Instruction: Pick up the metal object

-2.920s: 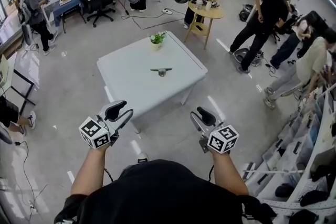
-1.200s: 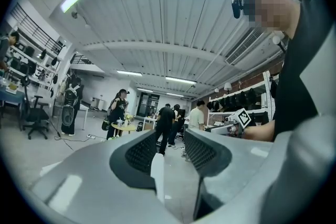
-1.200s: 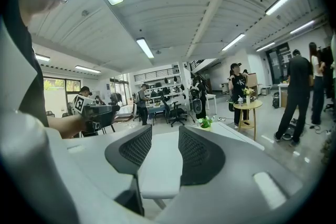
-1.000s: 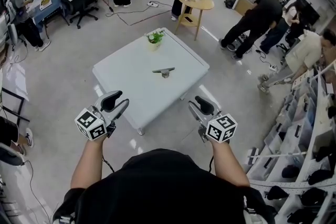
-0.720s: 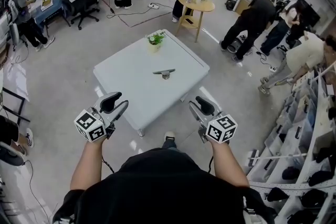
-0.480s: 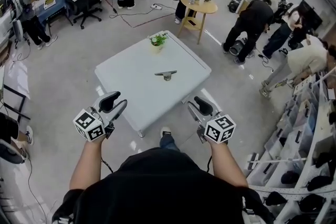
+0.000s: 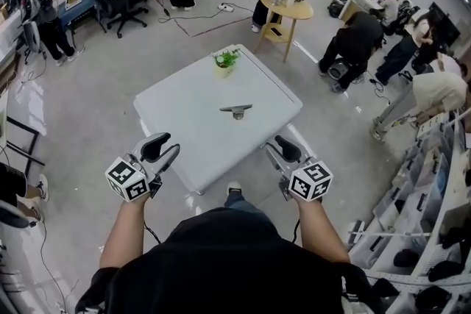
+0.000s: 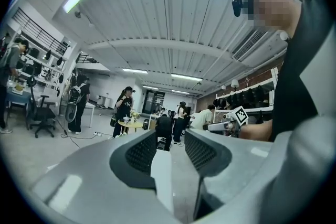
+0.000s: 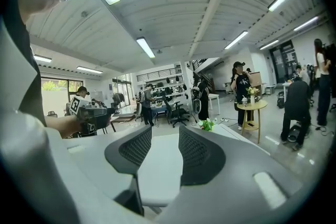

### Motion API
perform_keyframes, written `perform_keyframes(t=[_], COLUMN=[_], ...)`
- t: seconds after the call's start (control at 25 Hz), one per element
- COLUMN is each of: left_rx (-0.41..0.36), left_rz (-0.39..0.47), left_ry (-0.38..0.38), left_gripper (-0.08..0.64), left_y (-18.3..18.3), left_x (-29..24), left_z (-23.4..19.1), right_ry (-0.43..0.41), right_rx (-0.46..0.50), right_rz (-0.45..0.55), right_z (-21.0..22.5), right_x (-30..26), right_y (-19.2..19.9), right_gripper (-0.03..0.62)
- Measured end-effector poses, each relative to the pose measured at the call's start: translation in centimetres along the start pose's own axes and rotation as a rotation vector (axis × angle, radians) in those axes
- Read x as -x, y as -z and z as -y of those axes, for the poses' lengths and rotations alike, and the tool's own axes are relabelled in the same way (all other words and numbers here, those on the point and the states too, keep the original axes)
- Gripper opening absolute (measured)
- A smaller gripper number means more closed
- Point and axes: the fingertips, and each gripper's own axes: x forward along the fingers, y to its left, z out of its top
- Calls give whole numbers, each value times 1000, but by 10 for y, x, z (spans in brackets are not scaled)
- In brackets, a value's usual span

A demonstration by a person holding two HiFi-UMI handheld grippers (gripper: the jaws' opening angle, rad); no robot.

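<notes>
Metal object [image 7: 236,111]: lying flat near the middle of the white tabletop [image 7: 184,132], a little toward the far right side; well apart from both grippers.

Tabletop: square, seen corner-on, with one corner pointing back toward the operator.

Potted plant [image 7: 225,60]: upright near the far corner of the tabletop, apart from the metal object.

Left hand-held gripper [image 7: 162,149]: held in the air over the floor [image 7: 81,121], just off the near left edge of the tabletop. Jaws apart, gripping nothing. In the left gripper view [image 8: 170,150], only floor and distant people visible through the gap.

Right hand-held gripper [image 7: 284,151]: held just off the near right edge of the tabletop. Jaws apart, gripping nothing. In the right gripper view [image 9: 164,147], white tabletop surface visible through the gap, with the potted plant [image 9: 208,124] beyond the right jaw.

Marker cubes: one [image 7: 129,180] on the left unit and one [image 7: 310,182] on the right, each at the wrist end.

Surroundings: round wooden side table [image 7: 287,9] beyond the tabletop; several people standing or bending around the room.
</notes>
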Motion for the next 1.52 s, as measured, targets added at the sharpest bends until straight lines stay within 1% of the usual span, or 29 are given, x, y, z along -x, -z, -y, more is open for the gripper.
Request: perform_keyframes(t=[0.28, 0.44, 0.6, 0.8, 1.08, 1.52], left_rx=[16, 27, 40, 62, 84, 127], left_rz=[-25, -24, -45, -45, -73, -100], left_ry=[-28, -36, -53, -74, -78, -88], left_gripper=[169, 169, 170, 170, 173, 173], left_y=[3, 9, 19, 29, 40, 61], left_x=[-30, -43, -56, -71, -100, -133], left_z=[-13, -28, -39, -53, -71, -95], right_ry=[-18, -28, -39, -56, -80, -105], right_rx=[-5, -6, -22, -26, -62, -115], right_rz=[-20, -34, -53, -76, -104, -150], right_z=[36, 52, 71, 90, 116, 151], right_x=[-22, -40, -53, -70, -98, -135], right_y=[1, 0, 5, 10, 13, 32], right_gripper=[195, 195, 195, 195, 195, 195])
